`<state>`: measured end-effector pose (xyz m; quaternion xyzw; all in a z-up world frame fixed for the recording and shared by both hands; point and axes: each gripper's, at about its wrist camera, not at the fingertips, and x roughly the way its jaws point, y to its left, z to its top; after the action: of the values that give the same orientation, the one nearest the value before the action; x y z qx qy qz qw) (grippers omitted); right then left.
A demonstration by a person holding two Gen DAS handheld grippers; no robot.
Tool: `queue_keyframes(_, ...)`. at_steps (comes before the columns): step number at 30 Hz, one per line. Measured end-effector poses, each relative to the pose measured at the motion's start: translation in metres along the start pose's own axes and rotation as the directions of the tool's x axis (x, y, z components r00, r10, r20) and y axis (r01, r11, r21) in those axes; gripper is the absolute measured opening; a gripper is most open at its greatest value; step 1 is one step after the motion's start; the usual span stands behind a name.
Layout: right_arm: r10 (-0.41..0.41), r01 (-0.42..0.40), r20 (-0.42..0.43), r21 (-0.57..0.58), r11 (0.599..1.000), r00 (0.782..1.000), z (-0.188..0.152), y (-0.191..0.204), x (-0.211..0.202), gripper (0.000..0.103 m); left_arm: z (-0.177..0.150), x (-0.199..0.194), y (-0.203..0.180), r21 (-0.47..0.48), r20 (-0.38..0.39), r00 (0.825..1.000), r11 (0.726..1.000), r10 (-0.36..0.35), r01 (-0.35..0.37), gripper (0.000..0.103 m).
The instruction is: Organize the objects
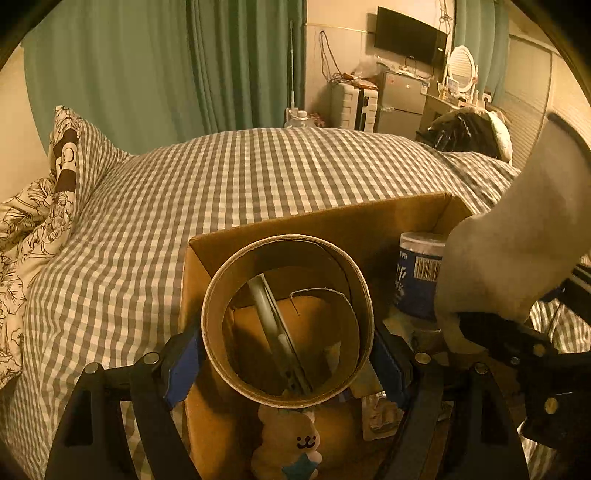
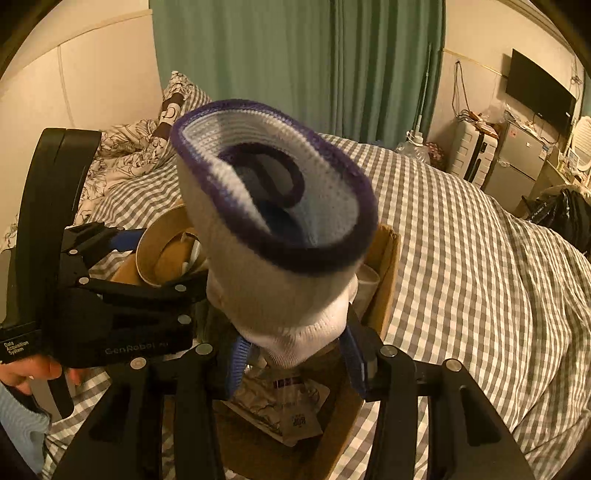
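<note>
My left gripper (image 1: pixel 286 363) is shut on a wide cardboard ring (image 1: pixel 286 319), holding it above an open cardboard box (image 1: pixel 332 221) on the bed. My right gripper (image 2: pixel 293 354) is shut on a white sock with a dark purple cuff (image 2: pixel 273 229), held upright over the same box (image 2: pixel 388 258); the sock also shows in the left wrist view (image 1: pixel 517 236). In the box lie a blue canister with a barcode (image 1: pixel 417 273), a small plush bear (image 1: pixel 286 443), a grey pen-like stick (image 1: pixel 273 328) and a flat foil packet (image 2: pixel 280 410). The left gripper and ring (image 2: pixel 162 251) show in the right wrist view.
The box sits on a bed with a grey checked cover (image 1: pixel 184 192). A floral quilt and pillow (image 1: pixel 33 221) lie at the left. Green curtains (image 1: pixel 166 62), a suitcase (image 1: pixel 354 105), a small fridge (image 1: pixel 400 99) and a wall TV (image 1: pixel 410 35) stand beyond the bed.
</note>
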<state>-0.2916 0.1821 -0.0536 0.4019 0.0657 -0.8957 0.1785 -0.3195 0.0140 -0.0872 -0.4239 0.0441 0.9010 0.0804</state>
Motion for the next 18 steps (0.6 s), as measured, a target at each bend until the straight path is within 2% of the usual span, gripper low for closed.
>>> queue_keyframes(3,0.016,-0.016,0.006,0.052,0.999,1.0,-0.002,-0.007,-0.007,0.068,-0.001,-0.002,-0.002,0.008,-0.003,1.0,1.0,0.013,-0.013,0.085)
queue_keyframes(6,0.007,-0.009,0.038,0.07,0.998,0.999,0.002,-0.01,-0.02,0.074,-0.002,-0.008,-0.001,0.0,0.011,1.0,1.0,-0.003,0.003,0.094)
queue_keyframes(10,0.001,-0.01,0.09,0.096,0.995,0.996,0.012,-0.015,-0.04,0.076,0.002,-0.02,-0.004,0.007,0.043,0.999,1.0,0.025,-0.025,0.099)
queue_keyframes(14,-0.026,0.011,0.123,0.116,0.993,0.992,0.027,-0.014,-0.054,0.077,0.012,-0.036,-0.001,-0.02,0.082,0.996,0.999,0.038,-0.037,0.1)
queue_keyframes(16,-0.034,0.016,0.142,0.128,0.992,0.989,0.032,-0.014,-0.063,0.077,0.017,-0.053,-0.001,-0.043,0.126,0.99,0.997,0.068,-0.063,0.1)
queue_keyframes(18,-0.053,0.028,0.184,0.138,0.99,0.981,0.035,-0.011,-0.079,0.077,0.022,-0.077,-0.001,-0.059,0.192,0.975,0.993,0.109,-0.099,0.101)
